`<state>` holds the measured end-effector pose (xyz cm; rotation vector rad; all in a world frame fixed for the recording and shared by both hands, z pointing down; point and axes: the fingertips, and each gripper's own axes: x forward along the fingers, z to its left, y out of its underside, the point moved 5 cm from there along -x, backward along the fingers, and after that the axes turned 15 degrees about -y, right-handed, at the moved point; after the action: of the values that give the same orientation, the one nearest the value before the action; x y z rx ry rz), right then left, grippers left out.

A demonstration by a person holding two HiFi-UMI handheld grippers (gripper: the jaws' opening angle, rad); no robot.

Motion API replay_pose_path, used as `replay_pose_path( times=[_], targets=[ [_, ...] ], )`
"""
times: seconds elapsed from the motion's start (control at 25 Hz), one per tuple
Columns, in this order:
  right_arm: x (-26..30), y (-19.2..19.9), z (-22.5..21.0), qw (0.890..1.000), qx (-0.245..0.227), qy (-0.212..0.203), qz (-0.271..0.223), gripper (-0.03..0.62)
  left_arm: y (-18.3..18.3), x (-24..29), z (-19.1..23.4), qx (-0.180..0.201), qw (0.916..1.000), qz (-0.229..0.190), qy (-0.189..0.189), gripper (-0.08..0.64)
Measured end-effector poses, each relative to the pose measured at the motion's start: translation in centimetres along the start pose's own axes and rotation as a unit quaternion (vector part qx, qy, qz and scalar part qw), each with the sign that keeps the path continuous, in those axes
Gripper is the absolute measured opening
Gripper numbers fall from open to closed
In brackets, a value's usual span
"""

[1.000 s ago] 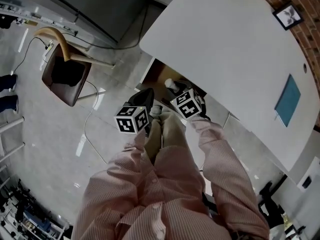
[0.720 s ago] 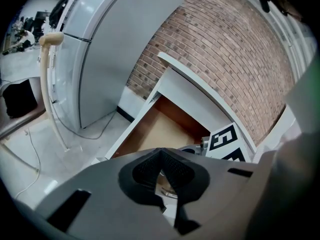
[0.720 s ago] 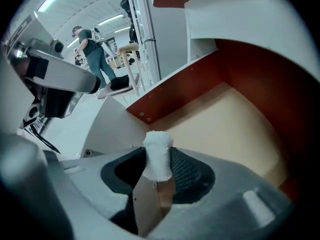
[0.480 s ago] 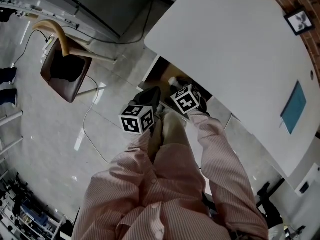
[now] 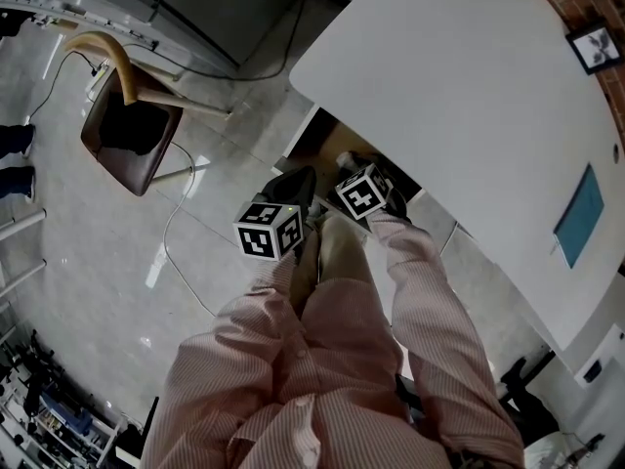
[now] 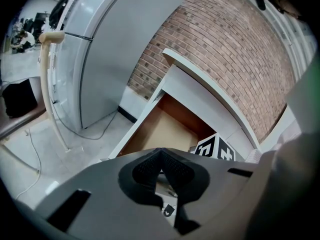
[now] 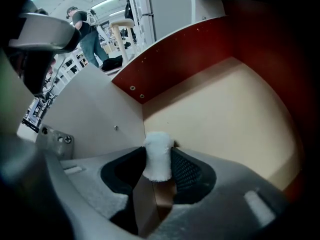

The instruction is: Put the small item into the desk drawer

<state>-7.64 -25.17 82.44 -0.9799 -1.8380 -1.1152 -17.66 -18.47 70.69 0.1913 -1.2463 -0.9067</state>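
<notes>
The small item (image 7: 158,156) is a white fuzzy piece, and my right gripper (image 7: 159,159) is shut on it, with its top standing out above the pads. That gripper (image 5: 347,169) points steeply down inside the open desk drawer (image 7: 225,109), near the corner of its beige floor and brown wall. In the head view the drawer (image 5: 314,145) shows under the white desk (image 5: 459,86). My left gripper (image 6: 160,160) hangs in front of the drawer (image 6: 165,131), its pads meeting at the tips with nothing between them. Its marker cube (image 5: 266,231) sits just left of the right one (image 5: 359,193).
A chair (image 5: 132,140) with a brown seat stands on the pale floor to the left, with a cable (image 5: 176,233) trailing near it. A blue sheet (image 5: 583,215) lies on the desk. A grey cabinet (image 6: 115,49) and brick wall (image 6: 230,49) stand behind the drawer.
My right gripper has sunk further into the drawer with the white item still in it. The left gripper has stayed where it was.
</notes>
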Motion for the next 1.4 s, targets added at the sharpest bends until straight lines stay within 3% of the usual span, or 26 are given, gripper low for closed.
replay_pose_path(
  times=[0.56,0.88,1.08,1.4],
  targets=[
    [0.2,0.0,0.3,1.0,-0.015,-0.004,-0.004,0.184,-0.1,-0.7,-0.2,-0.003,1.0,0.003,-0.003,0.0],
    [-3.0,-1.3,1.7,1.0,-0.014,0.005,-0.027,0.183,-1.3,-3.0,-1.2,-0.003,1.0,0.003,0.0,0.0],
    [-5.8,-2.1,3.4,0.999,-0.021,0.012,-0.045,0.151,-2.4,-5.1,-2.0,0.001,1.0,-0.005,0.002,0.0],
    [-11.7,-3.8,7.0,0.994,-0.03,0.026,-0.102,0.039,-4.5,-9.1,-2.9,0.022,0.9994,-0.022,0.014,0.0]
  ],
)
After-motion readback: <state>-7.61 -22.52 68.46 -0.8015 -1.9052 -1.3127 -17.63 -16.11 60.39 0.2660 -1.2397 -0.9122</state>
